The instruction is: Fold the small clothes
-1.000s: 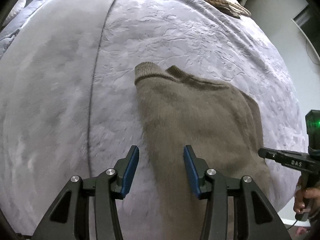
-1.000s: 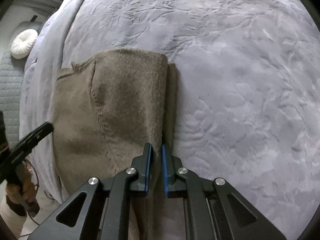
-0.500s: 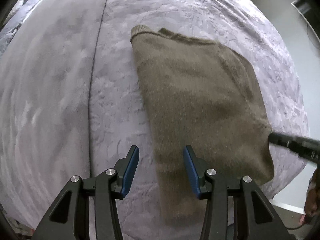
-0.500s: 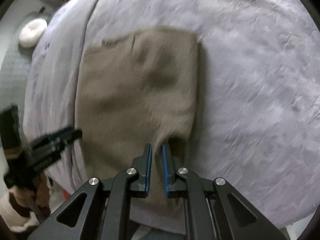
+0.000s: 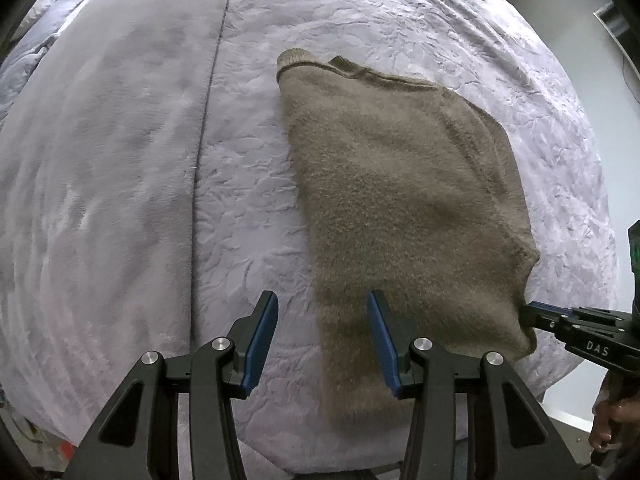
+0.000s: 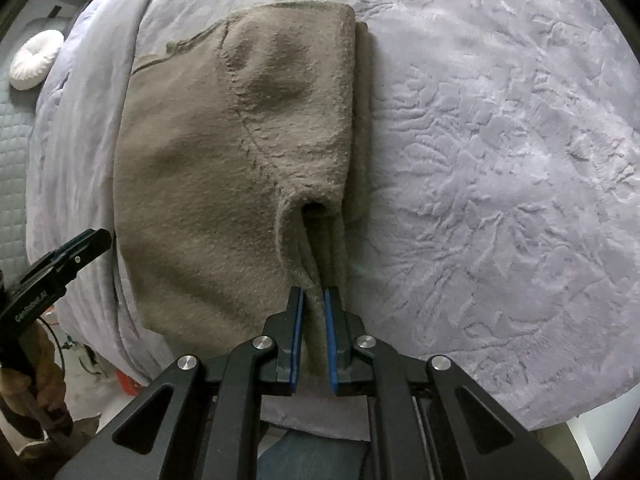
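Both grippers were pointed steeply down over the bed [image 5: 120, 160]. The right gripper [image 6: 313, 300] was pinched onto the brown sweater [image 6: 192, 184] edge; the left gripper [image 5: 322, 312] was held half-open, empty, above it.

bed with embossed lilac blanket [image 5: 400, 20], folded taupe sweater [image 5: 392, 184] lying on it
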